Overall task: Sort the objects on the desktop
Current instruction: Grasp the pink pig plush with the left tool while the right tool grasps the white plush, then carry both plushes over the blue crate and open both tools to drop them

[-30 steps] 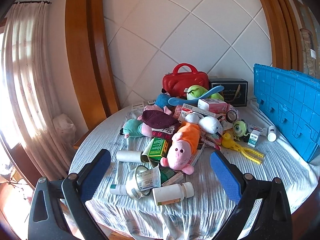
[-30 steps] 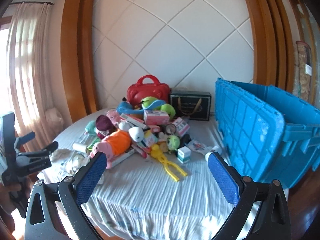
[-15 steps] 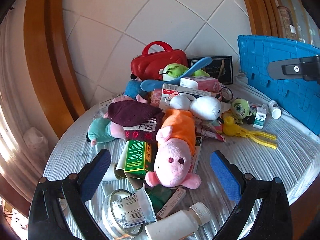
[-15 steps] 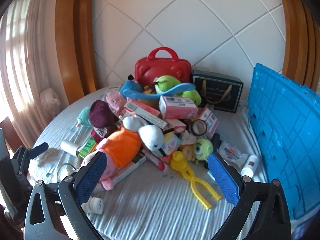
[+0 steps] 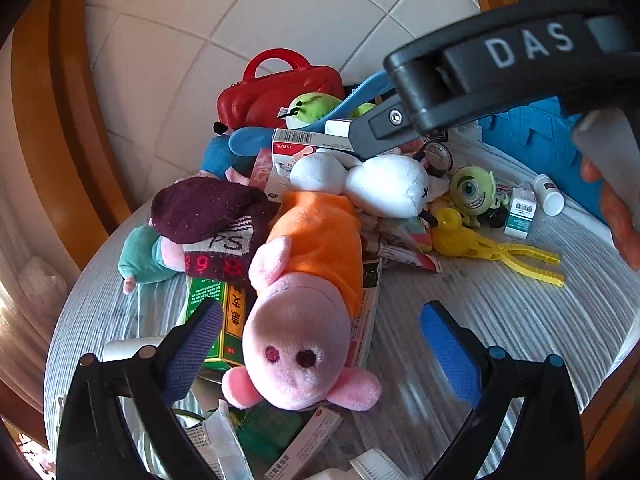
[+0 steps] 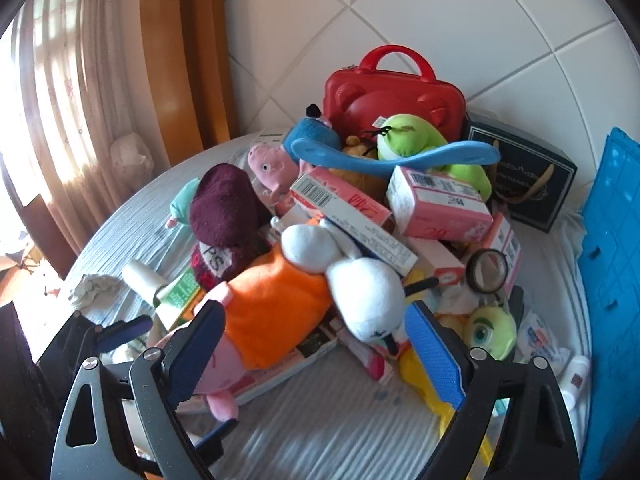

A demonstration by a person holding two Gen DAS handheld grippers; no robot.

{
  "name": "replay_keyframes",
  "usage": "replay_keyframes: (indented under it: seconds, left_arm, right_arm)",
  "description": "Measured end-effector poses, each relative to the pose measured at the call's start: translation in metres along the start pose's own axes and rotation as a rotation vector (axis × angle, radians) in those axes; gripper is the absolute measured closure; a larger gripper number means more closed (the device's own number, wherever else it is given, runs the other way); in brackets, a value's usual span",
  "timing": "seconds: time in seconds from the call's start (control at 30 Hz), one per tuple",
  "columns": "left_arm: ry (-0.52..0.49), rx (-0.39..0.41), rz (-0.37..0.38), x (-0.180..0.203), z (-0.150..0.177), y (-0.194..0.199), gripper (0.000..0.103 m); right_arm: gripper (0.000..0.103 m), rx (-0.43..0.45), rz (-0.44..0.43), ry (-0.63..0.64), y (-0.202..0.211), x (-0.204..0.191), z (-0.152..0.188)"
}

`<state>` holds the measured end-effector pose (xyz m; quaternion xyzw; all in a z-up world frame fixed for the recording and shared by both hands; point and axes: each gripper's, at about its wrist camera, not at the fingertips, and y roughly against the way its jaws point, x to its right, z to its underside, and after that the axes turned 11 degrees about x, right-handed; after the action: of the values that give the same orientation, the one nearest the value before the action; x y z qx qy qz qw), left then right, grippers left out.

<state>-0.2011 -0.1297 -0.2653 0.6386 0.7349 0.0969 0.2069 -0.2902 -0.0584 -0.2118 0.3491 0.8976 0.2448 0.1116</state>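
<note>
Approaching the heap marked the step in hand: both tools were lowered toward the pink plush pig in an orange shirt, and nothing had yet been lifted, so the sorting appeared barely begun. The left gripper hovered with its blue-padded fingers spread wide on either side of the pig's snout, apparently just short of contact. The right gripper was likewise held apart, its fingers framing the pig's orange body and the white plush toy lying against it.

The pig lay at the near edge of the pile on the round table with a pale ribbed cloth, resting on a green medicine carton and flat boxes. Behind it were a maroon knitted hat, a red hard-shell handled case, pink cartons, a green one-eyed monster toy and a yellow plastic duck-shaped tong. The blue plastic crate stood at the right edge, probably the destination.

The next move called for closing one pair of fingers across the soft body, deep enough that the plush would not slip, then lifting clear without dragging the white toy or the boxes. Both tools were pitched downward and angled in toward the same toy, the right one crossing the upper part of the left camera's view.
</note>
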Motion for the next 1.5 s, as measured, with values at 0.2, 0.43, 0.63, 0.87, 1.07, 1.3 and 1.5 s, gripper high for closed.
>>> replay_keyframes:
  seconds: [0.2, 0.43, 0.63, 0.87, 1.07, 1.3, 1.5]
  left_arm:
    - [0.059, -0.073, 0.013, -0.012, 0.012, -0.023, 0.022]
    - [0.083, -0.108, 0.0, -0.01, 0.019, -0.032, 0.024]
    - [0.092, -0.156, -0.006, -0.018, 0.018, -0.045, 0.045]
    - [0.093, -0.14, 0.04, -0.025, 0.008, -0.036, 0.052]
    - [0.073, -0.056, 0.06, -0.03, -0.018, -0.014, 0.052]
    - [0.021, 0.034, 0.086, -0.035, -0.058, 0.005, 0.052]
    - [-0.031, 0.144, 0.146, -0.032, -0.102, 0.029, 0.052]
  right_arm:
    - [0.038, -0.088, 0.006, 0.018, -0.052, 0.034, 0.012]
    - [0.04, -0.121, -0.007, 0.063, -0.084, 0.047, 0.029]
    - [0.05, -0.104, 0.012, 0.092, -0.102, 0.039, 0.031]
    - [0.057, -0.12, 0.007, 0.051, -0.087, 0.04, 0.026]
    - [0.057, -0.045, 0.03, -0.031, -0.047, 0.049, 0.007]
    - [0.057, 0.026, 0.081, -0.095, -0.008, 0.051, -0.017]
    - [0.057, 0.143, 0.2, -0.163, 0.058, 0.063, -0.039]
